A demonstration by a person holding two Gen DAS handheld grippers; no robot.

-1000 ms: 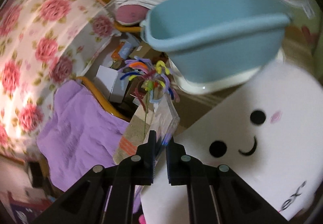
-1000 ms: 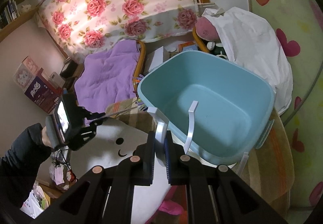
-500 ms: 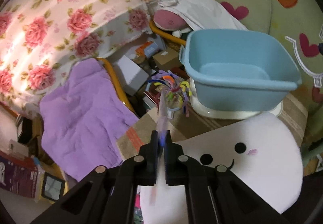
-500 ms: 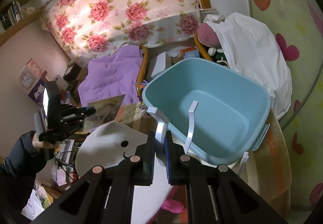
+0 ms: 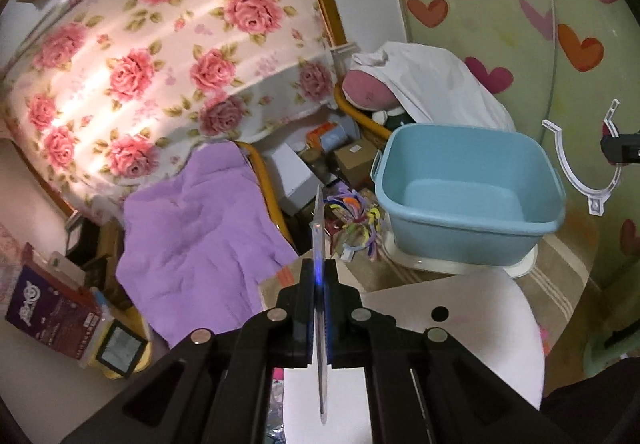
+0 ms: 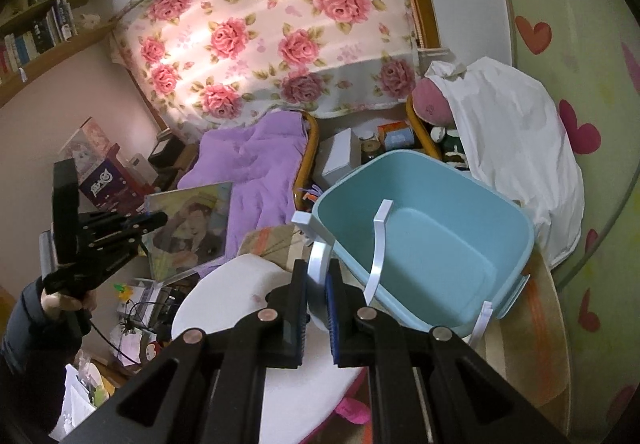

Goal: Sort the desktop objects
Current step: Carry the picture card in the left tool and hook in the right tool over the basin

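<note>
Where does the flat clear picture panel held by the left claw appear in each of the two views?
Left wrist view: the flat clear picture panel is edge-on, a thin vertical sliver at bottom centre, clamped in the left claw.
Right wrist view: it faces the camera at middle left, showing a printed portrait, beside the purple blanket.
Shared landmark: the light blue plastic tub.

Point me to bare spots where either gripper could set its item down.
The blue tub is empty inside; its floor is the largest free patch. The white smiley mat is bare from the striped cloth edge to the near grippers. It is crowded left of the tub: the pipe-cleaner bundle, then boxes behind toward the purple blanket.
</note>
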